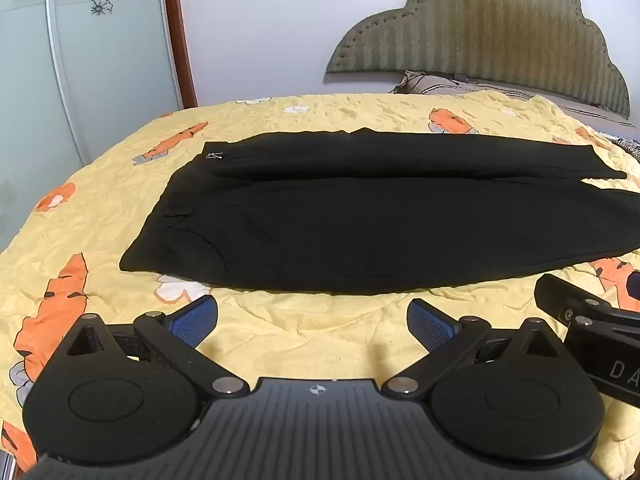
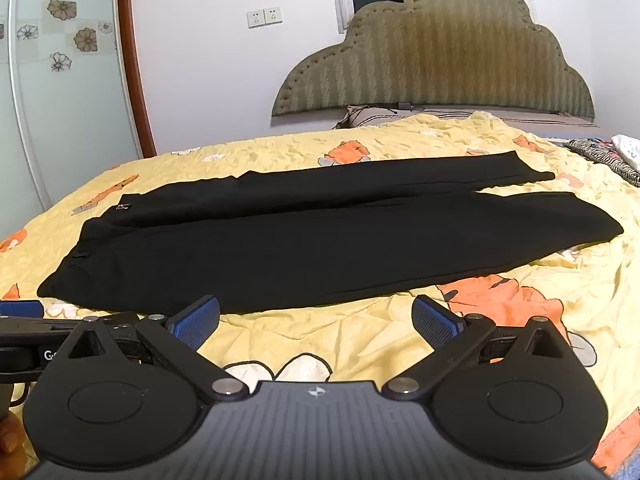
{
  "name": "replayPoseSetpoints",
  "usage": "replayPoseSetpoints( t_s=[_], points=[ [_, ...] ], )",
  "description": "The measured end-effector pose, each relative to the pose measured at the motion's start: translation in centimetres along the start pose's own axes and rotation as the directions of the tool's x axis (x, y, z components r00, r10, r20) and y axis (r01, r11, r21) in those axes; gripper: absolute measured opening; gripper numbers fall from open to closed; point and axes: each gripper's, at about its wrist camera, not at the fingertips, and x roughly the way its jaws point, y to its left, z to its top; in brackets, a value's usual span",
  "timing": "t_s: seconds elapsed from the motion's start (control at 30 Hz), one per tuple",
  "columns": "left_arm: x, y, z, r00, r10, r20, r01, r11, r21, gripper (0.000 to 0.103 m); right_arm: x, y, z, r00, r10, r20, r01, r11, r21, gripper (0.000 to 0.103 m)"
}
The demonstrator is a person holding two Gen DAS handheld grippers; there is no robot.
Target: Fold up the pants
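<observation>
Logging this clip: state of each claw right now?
Left claw: open, holding nothing, short of the black pants.
Right claw: open, holding nothing.

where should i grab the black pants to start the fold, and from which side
Judging by the pose, take the pants along the near long edge, coming from the bed's near side. They lie flat, lengthwise across the view, waistband to the left and cuffs to the right. The left gripper suits the waistband corner, the right gripper the near cuff. Both are open and clear of the cloth.
</observation>
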Motion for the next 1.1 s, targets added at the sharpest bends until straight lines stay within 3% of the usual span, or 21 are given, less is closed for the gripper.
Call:
replayPoseSetpoints(
  t_s=[0.63, 1.1],
  points=[
    [0.4, 0.7, -0.1, 1.000, -0.010, -0.024, 0.008, 0.999, -0.054, 0.103, 0.8, -0.1, -0.4, 1.000, 0.004, -0.022, -0.004, 1.000, 0.008, 0.103],
    [0.2, 0.5, -0.2, 1.000, 0.028, 0.001, -0.028, 0.999, -0.025, 0.103, 1.0, -0.1, -0.3, 0.998, -0.036, -0.057, 0.036, 0.999, -0.009, 0.103]
  ],
)
